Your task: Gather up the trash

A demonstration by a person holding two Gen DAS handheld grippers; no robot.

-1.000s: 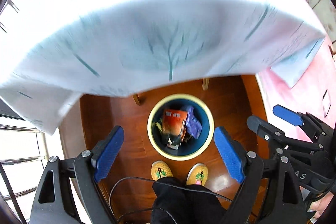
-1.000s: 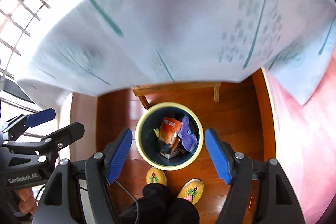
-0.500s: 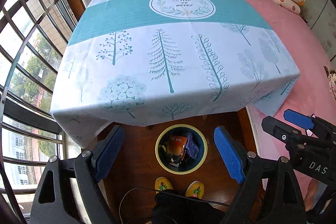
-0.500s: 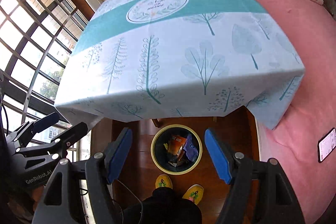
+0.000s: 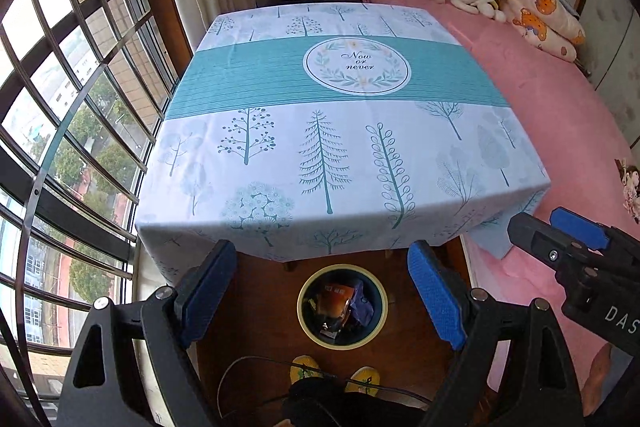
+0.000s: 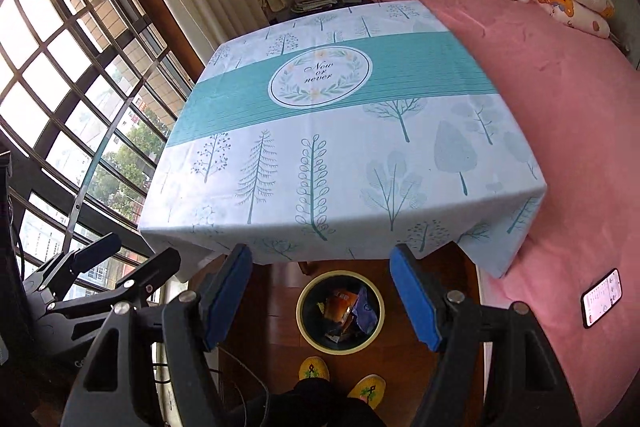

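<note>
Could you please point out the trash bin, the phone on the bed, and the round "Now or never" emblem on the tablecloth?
trash bin (image 5: 381, 301): left wrist view, right side of its pale rim.
phone (image 6: 602, 297): right wrist view, middle of its lit screen.
emblem (image 5: 357, 61): left wrist view, its lettering.

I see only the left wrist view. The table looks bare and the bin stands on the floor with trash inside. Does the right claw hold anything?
Observer: No. In the right wrist view the right claw is open, and nothing is between its fingers.
Operator: Thank you. Is any item lying on the bed outside my picture?
Observer: Yes. A phone lies flat on the pink bed with its screen lit, near the right edge of that view.
</note>
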